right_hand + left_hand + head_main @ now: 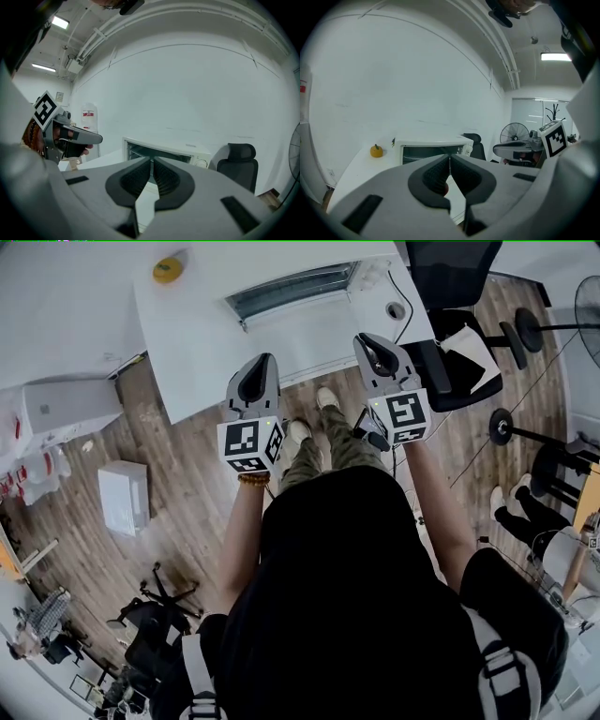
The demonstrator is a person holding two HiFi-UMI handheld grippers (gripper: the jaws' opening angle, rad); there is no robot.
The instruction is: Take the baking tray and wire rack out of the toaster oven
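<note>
Fingers of the left gripper (450,160) are pressed together with nothing between them, and those of the right gripper (151,161) are closed and empty as well. Both grippers point at the white toaster oven (295,287), which stands at the far edge of a white surface (206,343); they are held side by side in front of it, short of it and not touching it. In the right gripper view the oven's front shows a dark opening with thin level lines inside, too small to tell baking tray from wire rack. Left of the oven, on the same surface and well apart from it, sits a small yellow fruit (376,151). Right of the oven stands a black office chair (241,164).
</note>
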